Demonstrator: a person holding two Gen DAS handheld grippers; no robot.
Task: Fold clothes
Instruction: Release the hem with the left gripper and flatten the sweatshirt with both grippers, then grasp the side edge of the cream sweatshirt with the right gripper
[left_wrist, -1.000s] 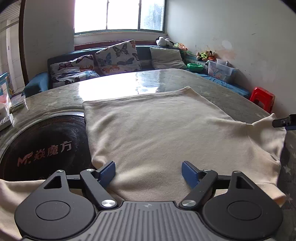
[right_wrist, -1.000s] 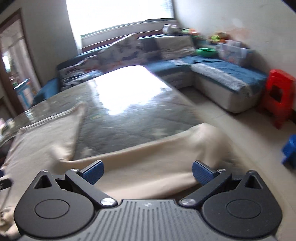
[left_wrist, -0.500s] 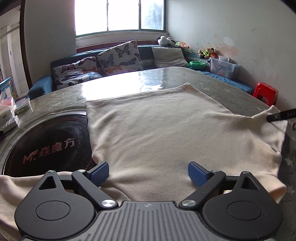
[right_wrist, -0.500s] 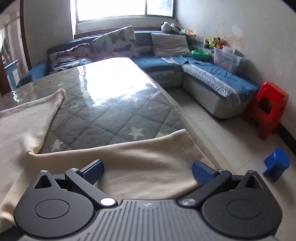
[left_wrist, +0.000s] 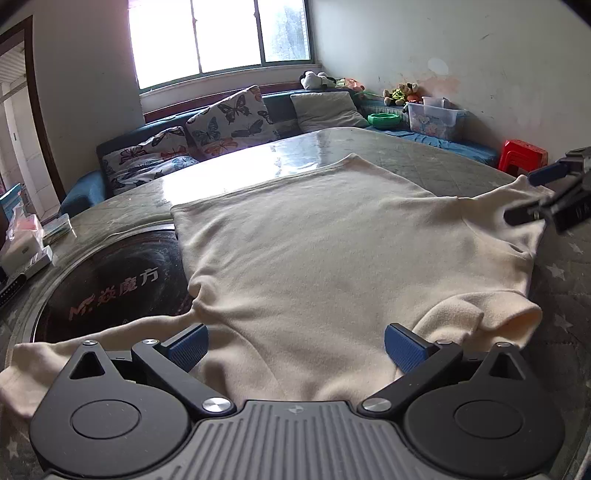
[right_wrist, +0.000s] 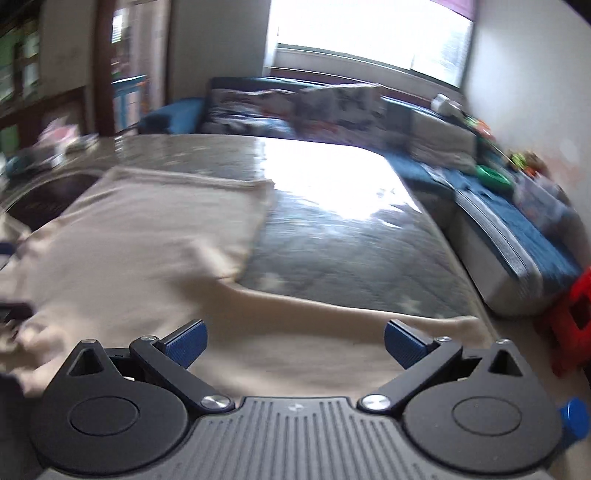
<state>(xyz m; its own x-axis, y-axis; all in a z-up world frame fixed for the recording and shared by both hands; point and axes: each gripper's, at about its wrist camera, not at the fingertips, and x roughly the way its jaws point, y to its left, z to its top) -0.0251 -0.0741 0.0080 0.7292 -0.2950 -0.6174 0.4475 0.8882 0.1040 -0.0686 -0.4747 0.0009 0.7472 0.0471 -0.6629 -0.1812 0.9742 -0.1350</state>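
Observation:
A cream long-sleeved top (left_wrist: 332, 251) lies spread flat on the grey quilted table (left_wrist: 424, 162), hem toward the far side. My left gripper (left_wrist: 295, 345) is open and empty, just above the top's near edge by the collar. One sleeve (left_wrist: 74, 350) trails to the left and a folded collar edge (left_wrist: 480, 317) sits to the right. My right gripper (right_wrist: 295, 341) is open and empty over the top's right sleeve (right_wrist: 332, 332); it also shows in the left wrist view (left_wrist: 546, 192). The right wrist view is blurred.
A black round disc (left_wrist: 110, 280) with printed characters sits under the top's left part. Boxes and papers (left_wrist: 26, 243) lie at the table's left edge. A blue sofa with cushions (left_wrist: 229, 122) runs behind. A red stool (right_wrist: 572, 321) stands on the floor to the right.
Both grippers stay open. The left gripper has pulled back and risen a little. The right gripper has swung left, now facing across the top.

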